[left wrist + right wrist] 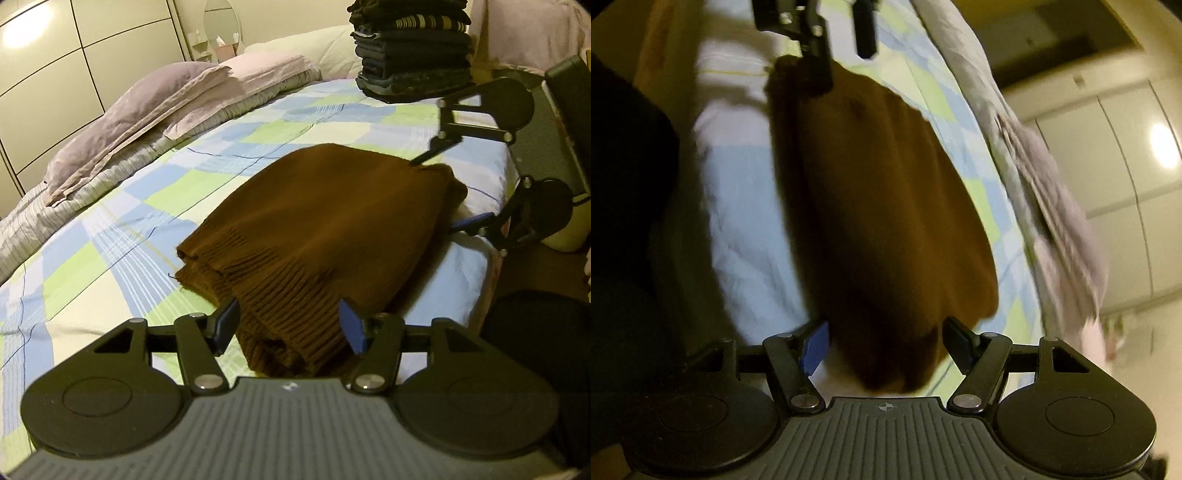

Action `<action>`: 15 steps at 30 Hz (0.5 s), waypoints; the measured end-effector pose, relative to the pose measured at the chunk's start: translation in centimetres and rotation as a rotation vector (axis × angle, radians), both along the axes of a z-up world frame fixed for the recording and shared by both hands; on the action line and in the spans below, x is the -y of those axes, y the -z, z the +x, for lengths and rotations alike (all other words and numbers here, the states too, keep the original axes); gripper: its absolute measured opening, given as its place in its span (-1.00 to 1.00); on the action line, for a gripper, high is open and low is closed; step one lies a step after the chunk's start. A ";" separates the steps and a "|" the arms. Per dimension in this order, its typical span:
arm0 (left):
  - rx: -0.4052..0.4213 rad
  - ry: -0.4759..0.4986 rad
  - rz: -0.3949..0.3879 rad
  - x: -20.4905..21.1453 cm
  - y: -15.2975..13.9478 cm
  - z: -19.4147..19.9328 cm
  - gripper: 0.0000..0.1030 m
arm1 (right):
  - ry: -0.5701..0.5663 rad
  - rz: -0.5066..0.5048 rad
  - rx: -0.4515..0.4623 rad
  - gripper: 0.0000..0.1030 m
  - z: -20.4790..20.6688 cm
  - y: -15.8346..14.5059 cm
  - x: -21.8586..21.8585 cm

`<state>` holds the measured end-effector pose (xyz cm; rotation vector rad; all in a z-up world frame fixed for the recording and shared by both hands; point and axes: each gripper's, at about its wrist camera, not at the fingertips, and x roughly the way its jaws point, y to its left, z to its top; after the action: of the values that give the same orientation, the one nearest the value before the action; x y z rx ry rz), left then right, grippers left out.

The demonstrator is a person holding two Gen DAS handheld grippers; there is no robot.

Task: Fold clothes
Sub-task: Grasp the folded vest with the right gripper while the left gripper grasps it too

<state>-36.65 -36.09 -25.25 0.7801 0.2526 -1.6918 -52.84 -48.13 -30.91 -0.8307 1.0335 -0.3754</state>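
A brown knitted sweater (325, 229) lies folded on the checked bedspread (110, 240), its ribbed hem toward the left wrist camera. My left gripper (290, 325) straddles that hem, its blue pads (352, 326) standing at either side of the fabric without a clear squeeze. My right gripper (437, 192) reaches in from the right, one finger above and one below the sweater's far end. In the blurred right wrist view, the right gripper (886, 347) is open wide around the near end of the sweater (879, 206). The left gripper (842, 51) is at the far end.
A tall stack of folded dark clothes (412, 48) stands at the far corner of the bed. Pillows and a rolled quilt (166, 99) line the left side before a wardrobe (55, 74). The mattress edge (491, 258) drops off on the right.
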 end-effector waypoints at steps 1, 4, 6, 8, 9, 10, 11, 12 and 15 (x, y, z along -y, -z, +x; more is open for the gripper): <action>0.004 0.001 0.000 0.0 0.0 0.0 0.07 | -0.005 0.005 -0.001 0.32 0.2 0.0 0.2; 0.012 0.003 0.002 0.0 0.1 -0.1 0.08 | -0.019 0.020 -0.002 0.31 0.7 0.0 0.7; 0.017 0.004 0.003 0.0 0.1 -0.2 0.08 | -0.010 0.045 0.008 0.11 0.7 0.0 1.2; 0.018 0.006 0.003 -0.1 0.1 -0.2 0.10 | -0.002 0.065 0.012 -0.04 0.7 -0.2 1.1; 0.021 0.007 0.003 -0.1 0.1 -0.3 0.10 | 0.002 0.068 0.016 -0.13 0.7 -0.2 1.0; 0.024 0.007 0.002 -0.1 0.1 -0.3 0.11 | 0.007 0.070 0.022 -0.22 0.6 -0.3 0.9; 0.026 0.007 0.001 -0.1 0.1 -0.3 0.11 | 0.012 0.074 0.028 -0.28 0.6 -0.4 0.8; 0.031 0.008 0.001 -0.1 0.1 -0.4 0.11 | 0.018 0.080 0.035 -0.36 0.6 -0.7 0.6; 0.098 0.035 -0.026 -0.6 0.0 -1.0 0.20 | 0.037 0.101 0.056 -0.40 0.7 -1.5 0.4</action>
<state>-37.66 -35.45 -25.27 0.8505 0.1496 -1.6815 -52.13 -48.49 -29.38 -0.7078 1.0084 -0.3731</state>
